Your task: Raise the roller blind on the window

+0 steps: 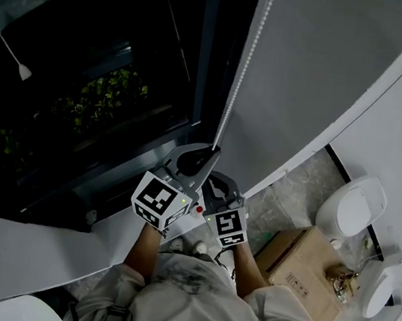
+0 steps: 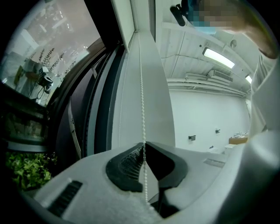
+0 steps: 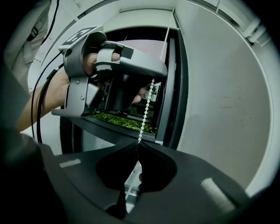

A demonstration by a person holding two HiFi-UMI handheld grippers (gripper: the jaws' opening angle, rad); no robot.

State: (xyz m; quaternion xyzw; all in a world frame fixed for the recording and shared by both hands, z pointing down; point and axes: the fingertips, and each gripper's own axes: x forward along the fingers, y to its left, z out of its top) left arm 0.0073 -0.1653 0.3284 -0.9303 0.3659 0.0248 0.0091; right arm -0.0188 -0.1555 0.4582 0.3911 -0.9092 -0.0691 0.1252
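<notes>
Item one: my left gripper (image 2: 143,144), jaws closed on the bead chain (image 2: 141,100), which runs straight up beside the dark window (image 1: 88,62). Item two: my right gripper (image 3: 138,143), jaws pinched on the same chain, just below the left.

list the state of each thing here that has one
left gripper, jaws shut on the bead chain
right gripper, jaws shut on the bead chain, below the left gripper
bead chain, stretched straight between the two grippers
window, uncovered where visible
</notes>
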